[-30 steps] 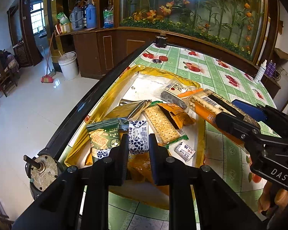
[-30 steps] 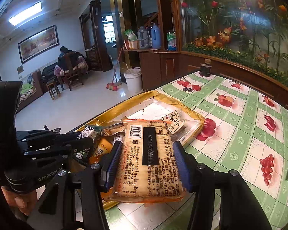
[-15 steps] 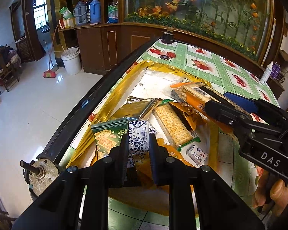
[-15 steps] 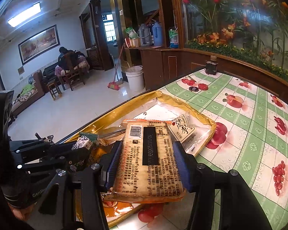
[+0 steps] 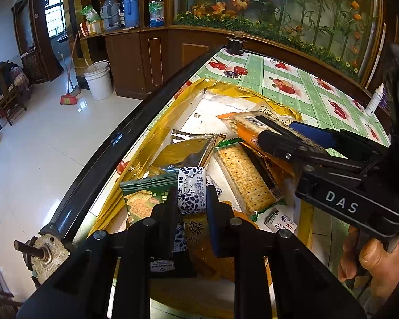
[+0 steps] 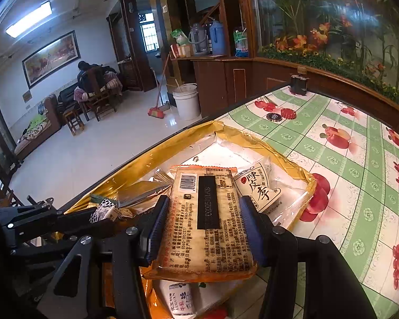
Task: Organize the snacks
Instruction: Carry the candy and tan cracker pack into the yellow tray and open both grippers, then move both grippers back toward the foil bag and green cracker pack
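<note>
My left gripper (image 5: 192,196) is shut on a small white sachet with dark blue leaf print (image 5: 192,187), held above the gold-rimmed tray (image 5: 146,143). My right gripper (image 6: 204,212) is shut on a long orange biscuit pack with a barcode (image 6: 204,218), held over the tray's middle; it also shows in the left wrist view (image 5: 255,127). In the tray lie a green cracker pack (image 5: 143,196), a clear cracker pack (image 5: 244,178), a gold foil pack (image 5: 186,151) and a white plum packet (image 6: 260,186).
The tray (image 6: 252,138) sits at the edge of a table with a green fruit-print cloth (image 6: 345,146). A dark table rim (image 5: 114,143) runs on the left, with floor beyond. Small dark items (image 6: 299,83) stand at the table's far end. A white bottle (image 5: 373,102) stands far right.
Both grippers have moved forward over the tray, each still holding its pack. The right gripper with the orange pack has shifted further above the tray's middle.
</note>
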`<action>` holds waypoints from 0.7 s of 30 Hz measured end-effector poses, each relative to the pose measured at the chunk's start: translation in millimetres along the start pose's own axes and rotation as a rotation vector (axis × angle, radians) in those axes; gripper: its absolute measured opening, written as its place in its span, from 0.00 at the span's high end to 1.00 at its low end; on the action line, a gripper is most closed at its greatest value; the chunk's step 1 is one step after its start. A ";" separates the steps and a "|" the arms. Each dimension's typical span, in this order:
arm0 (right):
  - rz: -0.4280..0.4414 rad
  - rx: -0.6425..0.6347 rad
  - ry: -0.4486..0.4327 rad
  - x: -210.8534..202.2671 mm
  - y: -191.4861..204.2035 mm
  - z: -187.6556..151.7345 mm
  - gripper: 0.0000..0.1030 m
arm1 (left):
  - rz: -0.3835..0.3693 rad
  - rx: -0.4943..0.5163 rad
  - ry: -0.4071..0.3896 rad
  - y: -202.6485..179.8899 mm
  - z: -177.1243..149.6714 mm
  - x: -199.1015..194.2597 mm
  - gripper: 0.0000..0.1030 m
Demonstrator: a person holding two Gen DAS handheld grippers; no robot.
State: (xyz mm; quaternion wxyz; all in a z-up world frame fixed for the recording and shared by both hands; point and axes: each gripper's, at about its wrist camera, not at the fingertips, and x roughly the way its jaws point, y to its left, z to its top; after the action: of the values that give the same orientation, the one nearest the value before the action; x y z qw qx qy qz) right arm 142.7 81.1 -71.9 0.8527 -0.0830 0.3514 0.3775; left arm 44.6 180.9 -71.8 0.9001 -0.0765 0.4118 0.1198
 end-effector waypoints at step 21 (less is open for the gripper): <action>-0.036 0.035 -0.042 -27.6 -13.3 -4.4 0.22 | 0.040 -0.004 -0.007 -7.1 -2.6 -10.0 0.31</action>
State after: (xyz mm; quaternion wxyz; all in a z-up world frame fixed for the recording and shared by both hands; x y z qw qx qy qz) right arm 136.7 53.8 -58.5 0.8679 -0.0666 0.3386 0.3574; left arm 38.3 172.0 -65.6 0.8989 -0.0697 0.4097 0.1389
